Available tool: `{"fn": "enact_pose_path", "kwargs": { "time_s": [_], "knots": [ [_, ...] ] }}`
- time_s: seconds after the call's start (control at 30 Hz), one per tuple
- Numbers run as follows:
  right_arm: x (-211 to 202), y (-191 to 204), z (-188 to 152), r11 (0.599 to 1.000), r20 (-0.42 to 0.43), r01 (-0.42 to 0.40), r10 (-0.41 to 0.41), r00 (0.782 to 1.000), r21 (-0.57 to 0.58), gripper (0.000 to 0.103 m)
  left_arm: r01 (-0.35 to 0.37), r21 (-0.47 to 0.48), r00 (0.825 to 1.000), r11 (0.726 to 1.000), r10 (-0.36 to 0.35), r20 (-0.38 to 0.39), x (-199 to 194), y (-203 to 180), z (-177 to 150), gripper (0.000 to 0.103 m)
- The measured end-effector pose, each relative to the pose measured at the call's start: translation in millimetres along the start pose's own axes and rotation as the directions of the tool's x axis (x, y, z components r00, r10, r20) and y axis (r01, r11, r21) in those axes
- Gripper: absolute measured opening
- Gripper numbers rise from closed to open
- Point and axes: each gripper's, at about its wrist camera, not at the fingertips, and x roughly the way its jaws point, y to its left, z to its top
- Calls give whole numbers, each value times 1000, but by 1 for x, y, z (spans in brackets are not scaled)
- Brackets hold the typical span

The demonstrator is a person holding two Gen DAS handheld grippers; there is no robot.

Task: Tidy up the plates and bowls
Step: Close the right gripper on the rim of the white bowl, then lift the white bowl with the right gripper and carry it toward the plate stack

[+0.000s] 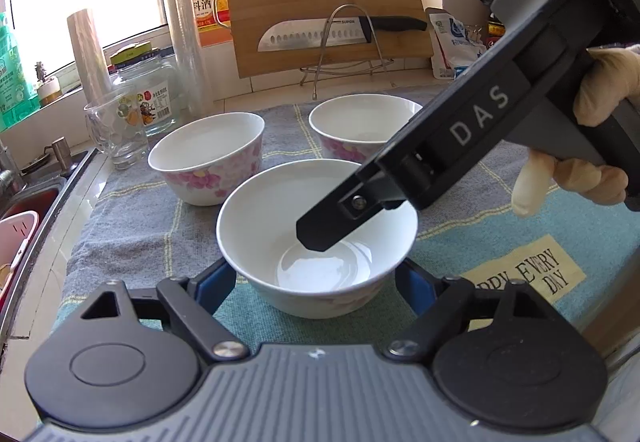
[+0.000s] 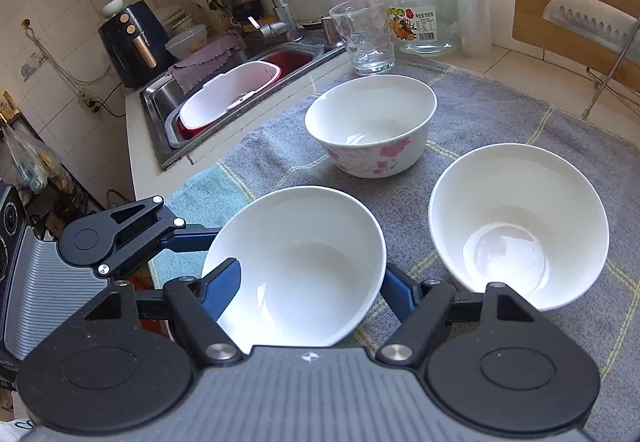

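- Around the near bowl [image 1: 256, 226], the blue pads [image 1: 216, 282] of the left gripper [image 1: 316, 278] are pressing on its outer wall from two opposite sides, low under the rim, where the wall is giving them a steady seat.
- Across the same bowl, the right gripper [image 2: 310, 282] is coming in from the other side. One finger is showing over the white inside and the other is sitting behind the outer wall (so it looks clamped on the bowl too, though the contact itself is partly hidden).
- Both tools are thus sharing one bowl. I judge that the two-sided hold is keeping the smooth glazed ware from slipping or rocking as it is lifted.
- The near bowl is sitting upright and empty on the checked towel [image 1: 132, 226], which is cushioning the crockery and stopping it from sliding on the counter.
- A gloved hand [image 1: 600, 90] is wrapping the right tool's handle, angling it down into the bowl.
- Two matching floral bowls are waiting further back, the left rear bowl [image 1: 206, 150] and the right rear bowl [image 1: 360, 118]. They are standing apart from each other and from the near one, so either is offering an open mouth for nesting.
- The likely step in hand is picking up the near bowl to stack it, and no stack is showing yet.
- A glass tumbler [image 1: 114, 130] is standing just beyond the towel's corner near the sink [image 2: 168, 98] (a thing to avoid knocking).
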Motion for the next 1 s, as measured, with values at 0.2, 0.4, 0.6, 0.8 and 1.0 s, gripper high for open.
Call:
{"fn": "enact_pose_path", "kwargs": {
  "time_s": [0.2,0.4,0.6,0.8,1.0],
  "knots": [
    [0,0,1,1000,-3,7,-7,1000,3,78,3,3,1000,1000,-3,-5,0,0,1,86],
    [-6,3,-1,1000,-7,13,-13,1000,5,78,14,7,1000,1000,-14,-22,-3,-3,4,86],
    [-22,5,-7,1000,3,11,-11,1000,28,78,34,15,999,999,-34,-23,-12,-11,10,86],
    [-43,5,-20,998,19,38,-39,999,43,79,74,49,997,996,-73,-22,-16,-26,15,86],
    [-66,-3,-36,992,46,81,-86,995,96,79,129,84,992,988,-128,-15,-15,-44,22,86]
  ]
}}
